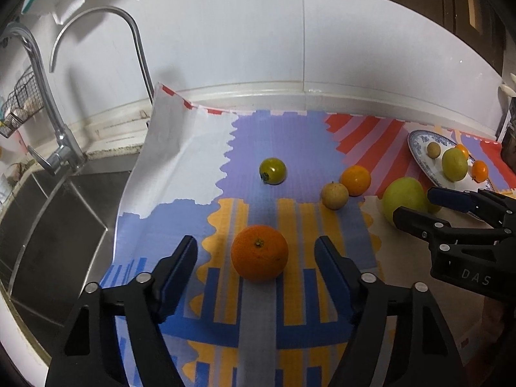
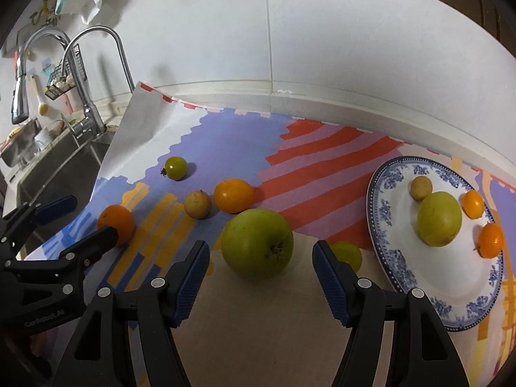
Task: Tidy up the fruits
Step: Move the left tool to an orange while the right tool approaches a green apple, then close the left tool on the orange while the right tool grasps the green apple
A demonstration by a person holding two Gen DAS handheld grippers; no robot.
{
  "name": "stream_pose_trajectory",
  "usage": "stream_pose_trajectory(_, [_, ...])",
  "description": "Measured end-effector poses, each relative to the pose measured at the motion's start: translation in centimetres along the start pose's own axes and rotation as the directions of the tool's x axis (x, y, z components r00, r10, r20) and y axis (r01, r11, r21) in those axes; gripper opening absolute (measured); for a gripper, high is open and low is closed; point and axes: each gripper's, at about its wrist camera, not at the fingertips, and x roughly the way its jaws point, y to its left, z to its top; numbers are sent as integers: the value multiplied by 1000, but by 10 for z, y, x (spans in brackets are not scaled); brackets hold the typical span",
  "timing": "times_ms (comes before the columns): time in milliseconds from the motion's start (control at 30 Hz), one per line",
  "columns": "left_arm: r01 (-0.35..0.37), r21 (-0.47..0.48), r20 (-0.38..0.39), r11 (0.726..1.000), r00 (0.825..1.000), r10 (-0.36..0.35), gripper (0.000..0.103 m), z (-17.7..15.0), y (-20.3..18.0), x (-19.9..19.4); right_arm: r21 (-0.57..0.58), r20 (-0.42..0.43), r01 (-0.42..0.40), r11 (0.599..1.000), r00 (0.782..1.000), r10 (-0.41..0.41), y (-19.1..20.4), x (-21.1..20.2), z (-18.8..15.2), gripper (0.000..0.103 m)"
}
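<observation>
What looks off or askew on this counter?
The patterned mat isn't flat: its far-left corner curls up against the wall beside the faucet, overhanging the sink. Nothing looks spilled or damaged; the loose fruit is simply unsorted.

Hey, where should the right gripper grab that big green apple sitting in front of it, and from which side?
Grip the big green apple across its widest middle. The right gripper already faces it, open, so come straight forward, one finger on each flank. It lies tipped, its stem dimple facing the camera, so avoid that hollow. The small green fruit close behind the right finger leaves little room there.
</observation>
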Motion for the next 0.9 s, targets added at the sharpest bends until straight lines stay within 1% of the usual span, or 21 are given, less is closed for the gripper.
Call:
stream_pose_trajectory(100, [23, -11, -13, 1000, 1000, -23, 65, 1, 1, 5, 10, -15, -11, 1000, 1000, 11, -2, 7, 0, 67])
stream_pose_trajectory(300, [44, -22, -41, 999, 998, -45, 50, 1, 1, 13, 12, -18, -17, 1000, 1000, 18, -3, 12, 1, 66])
stream_pose_trajectory(400, [43, -20, -45, 999, 998, -44, 49, 0, 0, 15, 12, -18, -20, 1000, 1000, 20, -3, 13, 1, 61])
stream_pose_trajectory(500, [31, -20, -50, 999, 998, -32, 44, -1, 0, 17, 9, -20, -19, 1000, 1000, 19, -3, 15, 2, 59])
stream_pose_trajectory(533, [28, -21, -49, 999, 998, -29, 42, -1, 1, 18, 10, -20, -25, 1000, 999, 25, -4, 16, 2, 55])
stream_pose_trajectory(567, [30, -24, -49, 999, 998, -31, 42, -1, 2, 18, 12, -20, -32, 999, 999, 32, -3, 16, 2, 52])
stream_pose_trajectory(700, [39, -31, -49, 999, 998, -41, 41, -1, 4, 18, -5, -18, -20, 1000, 1000, 20, 0, 16, 2, 52])
stream_pose_trajectory(900, [45, -18, -34, 999, 998, -46, 41, 1, 1, 12, 3, -10, -25, 1000, 1000, 25, -1, 13, 2, 51])
